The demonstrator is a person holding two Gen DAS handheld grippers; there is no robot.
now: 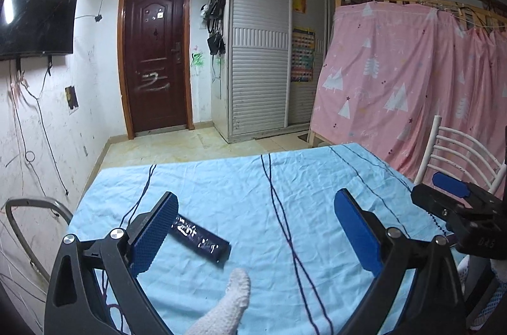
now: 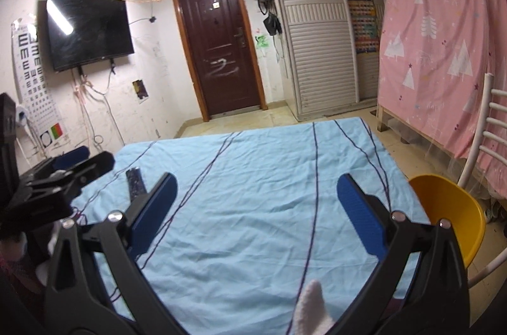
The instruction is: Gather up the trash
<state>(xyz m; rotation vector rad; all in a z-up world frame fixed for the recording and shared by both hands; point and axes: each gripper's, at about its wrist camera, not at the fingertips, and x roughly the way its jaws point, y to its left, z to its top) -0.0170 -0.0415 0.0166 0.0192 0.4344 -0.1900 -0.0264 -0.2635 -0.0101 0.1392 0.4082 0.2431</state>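
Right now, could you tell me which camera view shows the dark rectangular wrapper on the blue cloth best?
The left wrist view: the dark rectangular wrapper lies close, nearly whole, with its white print visible. In the right wrist view the wrapper is small, distant and partly hidden behind a finger.

Both cameras sit just behind their own jaws and look forward and a little downward over the bench (image 1: pixel 240 176), which is covered with a light blue cloth. The left wrist view is low and close to the cloth; the right wrist view stands a little higher and more to the right. Ahead of both pairs of jaws, the two views share the cloth, the brown door (image 1: pixel 154 56) and the pink curtain (image 2: pixel 443 49).
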